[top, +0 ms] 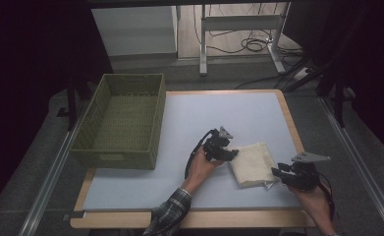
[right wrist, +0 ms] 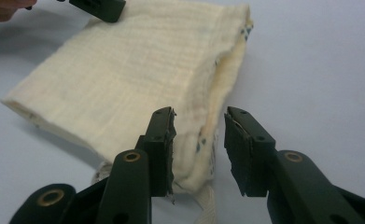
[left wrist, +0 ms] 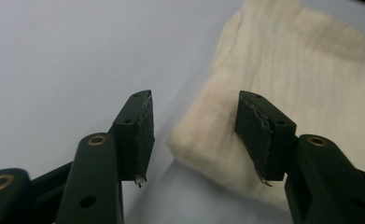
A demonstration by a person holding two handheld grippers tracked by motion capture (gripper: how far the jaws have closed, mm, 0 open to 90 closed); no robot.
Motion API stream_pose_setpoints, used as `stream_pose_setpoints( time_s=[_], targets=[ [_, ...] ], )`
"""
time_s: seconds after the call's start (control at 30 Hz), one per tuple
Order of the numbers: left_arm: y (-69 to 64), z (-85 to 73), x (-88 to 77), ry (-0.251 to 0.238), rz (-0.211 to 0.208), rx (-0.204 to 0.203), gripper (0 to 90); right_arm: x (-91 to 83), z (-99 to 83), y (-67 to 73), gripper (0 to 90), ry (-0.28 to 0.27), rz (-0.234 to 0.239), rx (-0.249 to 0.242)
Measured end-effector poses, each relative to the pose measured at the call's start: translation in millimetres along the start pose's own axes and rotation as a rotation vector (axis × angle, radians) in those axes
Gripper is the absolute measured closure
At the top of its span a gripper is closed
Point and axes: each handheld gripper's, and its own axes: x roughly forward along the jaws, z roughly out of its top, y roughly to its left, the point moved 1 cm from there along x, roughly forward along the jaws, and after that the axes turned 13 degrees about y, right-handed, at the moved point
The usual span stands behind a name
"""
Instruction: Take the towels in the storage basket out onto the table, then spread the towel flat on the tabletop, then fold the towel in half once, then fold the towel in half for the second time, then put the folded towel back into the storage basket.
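Lying folded on the pale blue table (top: pixel 145 184), toward its near right part: a cream cloth (top: pixel 253 163), thick and layered, with small blue-green specks at the open edge (clearest in the right gripper view, (right wrist: pixel 124 84)). Sits well apart from the green woven basket (top: pixel 121 120) standing at the table's far left corner.

At the cloth's left edge, the left gripper (top: pixel 225 153), held from below by the left hand (top: pixel 202 169) with a plaid sleeve (top: pixel 167 216) behind it. Jaws apart in the left gripper view, one on each side of a rounded folded corner of the cloth (left wrist: pixel 283 70); right jaw over the fabric and seemingly touching it, left jaw over bare table. Not clamped.

At the cloth's near right corner, the right gripper (top: pixel 278 173), held in the right hand (top: pixel 317 199). Jaws apart here too, astride the layered edge: left jaw lying against the top of the fabric, right jaw clear of it over the table. A short strip of white tape or label (right wrist: pixel 207 205) hanging from the corner just below the jaws. Farther off in the same view, at the cloth's opposite edge, a tip of the left gripper (right wrist: pixel 97 8) resting at the fabric.
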Motion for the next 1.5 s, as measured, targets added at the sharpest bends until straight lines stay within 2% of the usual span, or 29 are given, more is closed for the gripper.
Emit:
stream_pose_setpoints(
  time_s=[0.17, 0.27, 0.43, 0.5, 0.57, 0.63, 0.73, 0.87, 0.9, 1.0, 1.17, 1.33, 1.5],
  targets=[
    [3.3, -7.5, 0.7, 0.004, -0.010, -0.024, 47.4, 5.4, -5.1, -2.3, 57.2, 0.019, 0.003, 0.011],
    [4.4, -9.1, 0.8, 0.021, 0.008, -0.020, 44.5, 10.5, -5.8, -2.5, 52.8, 0.035, 0.000, 0.010],
    [8.2, -11.2, 2.3, 0.035, 0.002, -0.036, 40.2, 19.1, -7.5, -0.6, 49.5, 0.044, 0.024, 0.031],
    [8.2, -11.1, 2.8, 0.033, 0.002, -0.038, 40.0, 19.4, -7.1, 2.2, 54.7, 0.048, 0.024, 0.030],
    [7.2, -10.6, 3.2, 0.037, 0.010, -0.032, 39.7, 18.5, -6.0, 3.7, 66.0, 0.067, 0.056, 0.035],
    [5.8, -10.6, 3.6, 0.037, 0.015, -0.035, 39.7, 19.2, -4.4, 4.6, 77.7, 0.084, 0.109, 0.043],
    [4.2, -10.5, 2.7, 0.043, -0.002, -0.031, 44.8, 19.6, -3.1, 3.6, 81.6, 0.093, 0.140, 0.061],
    [-0.8, -9.0, 1.0, 0.063, -0.058, -0.014, 64.8, 20.3, -4.3, 1.7, 82.7, 0.084, 0.198, 0.095],
    [-1.7, -8.3, 0.6, 0.069, -0.065, -0.013, 71.0, 20.6, -4.9, 1.9, 82.8, 0.079, 0.209, 0.102],
    [-3.5, -6.9, -1.4, 0.071, -0.066, 0.009, 80.0, 19.1, -5.5, 2.2, 82.9, 0.062, 0.231, 0.107],
    [-0.1, -7.6, -8.5, 0.045, -0.066, 0.002, 82.6, 14.2, -3.3, 2.0, 82.9, 0.045, 0.257, 0.112],
    [3.5, -7.1, -20.4, 0.031, -0.048, 0.001, 82.6, 11.0, 2.3, 4.1, 82.9, 0.028, 0.284, 0.105],
    [8.0, -7.7, -32.6, 0.035, -0.030, 0.000, 82.5, 9.6, 9.7, 9.5, 82.9, 0.014, 0.296, 0.086]
  ],
)
